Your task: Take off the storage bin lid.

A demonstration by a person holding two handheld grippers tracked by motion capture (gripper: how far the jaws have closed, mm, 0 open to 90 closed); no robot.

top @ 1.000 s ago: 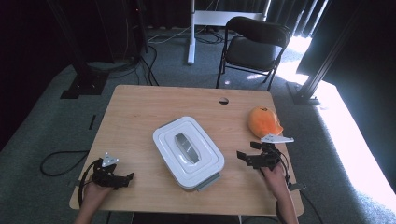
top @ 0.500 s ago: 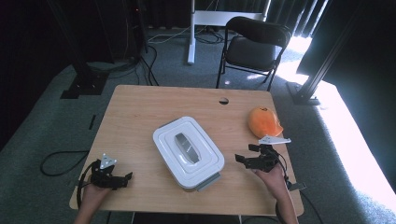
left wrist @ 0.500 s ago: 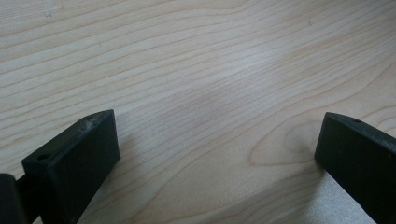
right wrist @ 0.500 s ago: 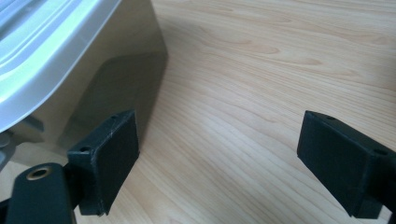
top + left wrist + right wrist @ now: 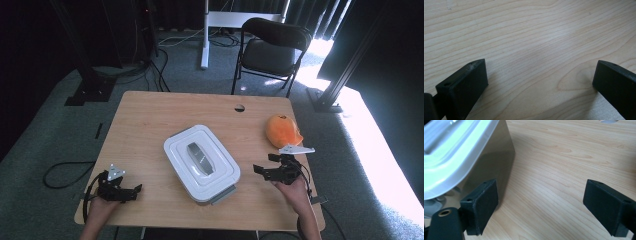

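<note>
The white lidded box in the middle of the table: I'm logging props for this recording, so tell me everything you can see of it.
The white box is a rounded rectangular container, plastic by its look, with a stepped lid shut on top. A grey recessed handle sits in the lid's middle, and a grey latch juts from its near end. It lies flat on the wooden table, turned diagonally to the edges. The right gripper is close beside it, jaws open; the right gripper view shows its glossy side wall next to one jaw, contact unclear.

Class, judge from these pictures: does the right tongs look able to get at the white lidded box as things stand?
Probably yes. The right tongs stand open beside the white lidded box, with bare table between them and nothing blocking.
</note>
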